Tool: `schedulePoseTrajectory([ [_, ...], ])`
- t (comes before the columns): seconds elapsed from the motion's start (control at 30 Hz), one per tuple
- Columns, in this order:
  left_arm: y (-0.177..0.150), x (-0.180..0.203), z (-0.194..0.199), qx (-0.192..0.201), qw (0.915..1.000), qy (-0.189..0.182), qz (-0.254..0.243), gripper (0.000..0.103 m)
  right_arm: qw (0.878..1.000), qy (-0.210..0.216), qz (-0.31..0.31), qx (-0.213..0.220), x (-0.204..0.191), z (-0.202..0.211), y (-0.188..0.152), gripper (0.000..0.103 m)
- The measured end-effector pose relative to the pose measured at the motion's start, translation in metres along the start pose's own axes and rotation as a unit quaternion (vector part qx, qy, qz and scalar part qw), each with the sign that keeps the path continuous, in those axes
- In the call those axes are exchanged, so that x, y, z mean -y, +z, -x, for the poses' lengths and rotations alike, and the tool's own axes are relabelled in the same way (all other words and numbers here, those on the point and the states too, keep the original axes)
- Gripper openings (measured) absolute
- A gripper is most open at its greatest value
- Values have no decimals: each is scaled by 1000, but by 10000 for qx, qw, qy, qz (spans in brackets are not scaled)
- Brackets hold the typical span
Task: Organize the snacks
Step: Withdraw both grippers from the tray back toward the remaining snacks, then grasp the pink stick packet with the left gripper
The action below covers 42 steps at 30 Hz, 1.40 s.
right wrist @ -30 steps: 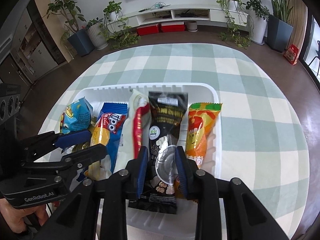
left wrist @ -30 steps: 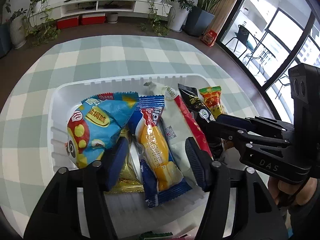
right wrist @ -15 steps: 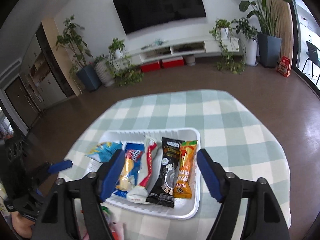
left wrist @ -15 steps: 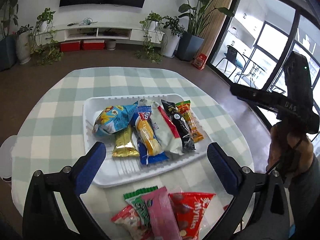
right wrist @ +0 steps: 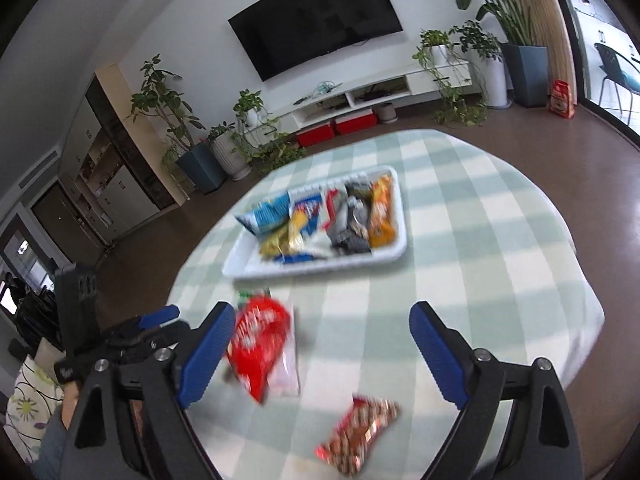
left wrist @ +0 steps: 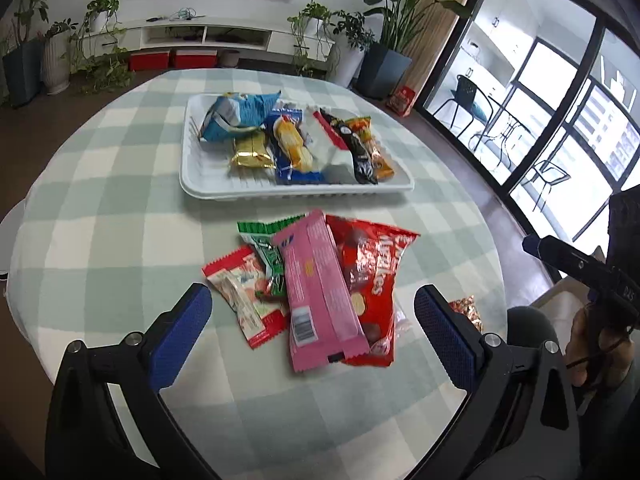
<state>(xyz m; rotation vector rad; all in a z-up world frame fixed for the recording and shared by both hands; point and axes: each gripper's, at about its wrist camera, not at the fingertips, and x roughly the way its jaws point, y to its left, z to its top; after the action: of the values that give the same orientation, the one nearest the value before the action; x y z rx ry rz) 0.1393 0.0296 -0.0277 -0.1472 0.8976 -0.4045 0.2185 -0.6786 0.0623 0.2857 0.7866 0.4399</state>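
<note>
Near the table's front edge: loose snack pile [left wrist: 316, 280], bare cloth [left wrist: 120, 240] all round it. Left gripper [left wrist: 308, 332] spread wide, empty; right gripper [right wrist: 320, 356] opening, empty. Red bag [left wrist: 372, 276] lettering partly readable only.

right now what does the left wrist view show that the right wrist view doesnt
Only the left wrist view shows the pink wrapper and the red and white packet in the loose pile, plus the windows. Only the right wrist view shows the whole wall TV and the tall cabinet. Both show the white tray of snacks, the red bag, the checked tablecloth, and both grippers, the left gripper open and empty, the right gripper opening with nothing gripped.
</note>
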Motion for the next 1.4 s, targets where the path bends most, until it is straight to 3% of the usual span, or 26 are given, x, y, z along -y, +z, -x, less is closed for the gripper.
schedulePoseTrajectory([
  [0.17,-7,14,-3,-26,9997,111,-210,103,9969,-294,-441,-577,16,-3,-39,78],
  [0.43,0,27,-8,-106,9981,161,-586,102,9936,-414,-333,-995,9,-28,-64,64],
  [0.77,16,12,-31,-405,9949,513,-768,101,9943,-261,-199,-1017,-6,-32,-62,62],
  [1.0,22,0,-43,-591,9930,629,-808,70,9938,-195,-88,-1094,-14,-38,-61,62],
  [1.13,22,-1,-41,-579,9921,693,-871,62,9937,-203,-94,-1096,-16,-39,-61,62],
  [1.4,25,-2,-49,-934,9879,630,-1064,62,9926,-92,-42,-1210,-23,-45,-62,62],
])
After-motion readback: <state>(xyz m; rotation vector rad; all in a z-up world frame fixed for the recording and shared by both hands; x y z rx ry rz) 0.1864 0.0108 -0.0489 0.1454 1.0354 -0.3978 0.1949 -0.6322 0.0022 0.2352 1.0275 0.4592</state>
